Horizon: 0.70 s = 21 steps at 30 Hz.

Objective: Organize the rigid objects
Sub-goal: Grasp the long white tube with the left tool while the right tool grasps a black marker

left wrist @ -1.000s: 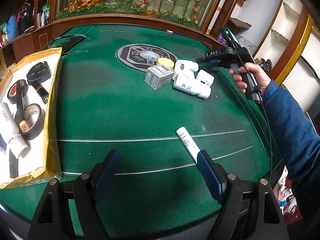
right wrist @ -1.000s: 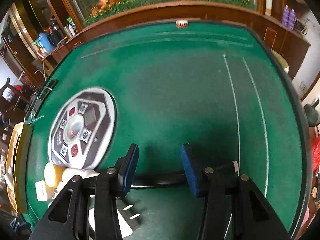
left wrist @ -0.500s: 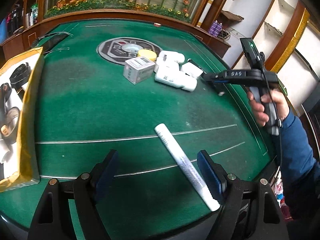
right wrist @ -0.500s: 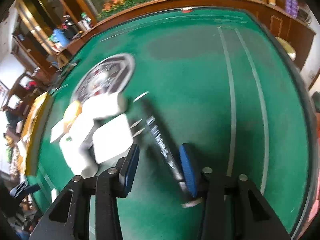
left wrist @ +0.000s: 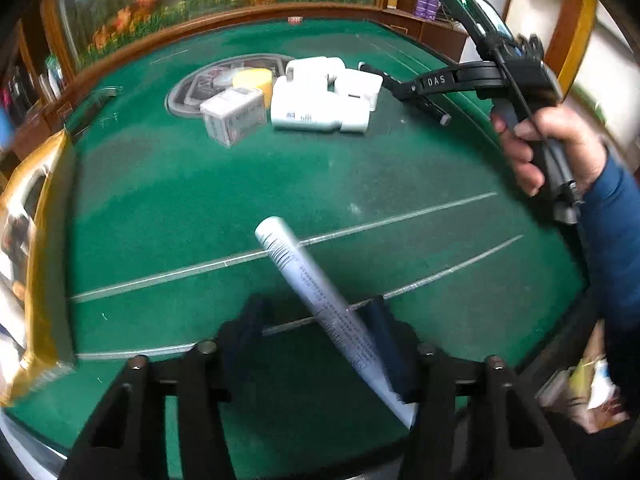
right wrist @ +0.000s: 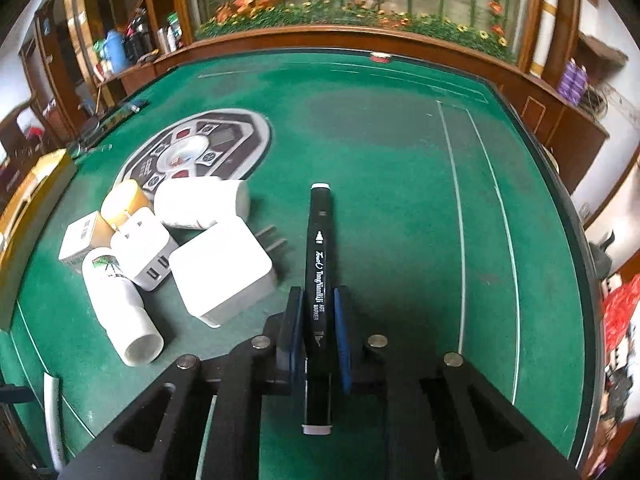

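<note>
A white marker [left wrist: 316, 300] lies slantwise on the green felt table [left wrist: 200, 208], between the jaws of my left gripper [left wrist: 314, 328]. Those jaws are closing; the marker's near end rests against the right finger [left wrist: 386, 332], and a gap remains on the left side. My right gripper [right wrist: 319, 320] is shut on a black art marker [right wrist: 319, 248] that points straight ahead along its fingers. From the left wrist view, the right gripper [left wrist: 400, 90] is held by a hand [left wrist: 552, 148] beside the pile of white things.
A pile sits by the round panel [right wrist: 224, 136]: white plug adapters [right wrist: 224, 276], white bottles [right wrist: 120, 304], a yellow cylinder [right wrist: 124, 200] and a small box [left wrist: 234, 116]. A yellow-edged tray [left wrist: 44, 240] holding things lies at the left edge. A blue sleeve [left wrist: 616, 240] is at the right.
My left gripper moved up to the white marker, which now lies between its narrowed jaws. My right gripper swung over the black marker and shut on it.
</note>
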Each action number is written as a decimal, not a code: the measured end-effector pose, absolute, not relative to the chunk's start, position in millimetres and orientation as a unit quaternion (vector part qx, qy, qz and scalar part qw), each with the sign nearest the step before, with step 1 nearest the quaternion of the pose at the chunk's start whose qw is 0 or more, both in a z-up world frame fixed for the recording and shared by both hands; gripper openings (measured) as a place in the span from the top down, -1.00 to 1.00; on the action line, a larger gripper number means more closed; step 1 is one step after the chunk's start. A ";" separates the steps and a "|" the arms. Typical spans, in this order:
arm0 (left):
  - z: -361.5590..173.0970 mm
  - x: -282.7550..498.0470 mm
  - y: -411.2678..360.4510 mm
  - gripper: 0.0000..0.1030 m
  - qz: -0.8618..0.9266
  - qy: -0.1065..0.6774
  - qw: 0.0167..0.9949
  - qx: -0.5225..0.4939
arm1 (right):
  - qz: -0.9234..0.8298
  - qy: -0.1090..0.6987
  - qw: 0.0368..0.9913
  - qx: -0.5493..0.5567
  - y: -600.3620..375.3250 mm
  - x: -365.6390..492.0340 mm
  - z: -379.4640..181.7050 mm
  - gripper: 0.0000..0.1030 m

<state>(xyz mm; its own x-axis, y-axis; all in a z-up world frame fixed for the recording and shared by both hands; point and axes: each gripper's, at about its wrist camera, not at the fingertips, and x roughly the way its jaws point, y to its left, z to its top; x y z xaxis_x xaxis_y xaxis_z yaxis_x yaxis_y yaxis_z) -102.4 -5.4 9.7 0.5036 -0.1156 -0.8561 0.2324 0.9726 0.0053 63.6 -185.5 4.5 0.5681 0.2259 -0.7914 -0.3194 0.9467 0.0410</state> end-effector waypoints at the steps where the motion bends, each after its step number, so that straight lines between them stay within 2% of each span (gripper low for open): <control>1: 10.3 -102.0 -7.2 0.16 -0.107 0.483 0.867 0.062 | 0.153 0.436 0.885 -0.055 -183.4 62.8 4.1 0.73; 5: 11.7 -92.6 10.9 0.22 -0.072 0.471 0.876 0.069 | 0.167 0.438 0.882 -0.040 -183.2 56.9 5.4 0.73; 11: 13.4 -80.2 59.4 0.34 -0.037 0.476 0.879 0.014 | 0.168 0.447 0.878 -0.036 -182.1 59.3 5.9 0.73; 17: 12.3 -81.7 57.0 0.34 -0.045 0.470 0.881 0.022 | 0.168 0.441 0.880 -0.057 -175.6 57.1 5.3 0.71; 21: 11.0 -83.7 52.3 0.27 -0.052 0.475 0.878 0.031 | 0.163 0.440 0.881 -0.058 -175.3 56.8 4.8 0.72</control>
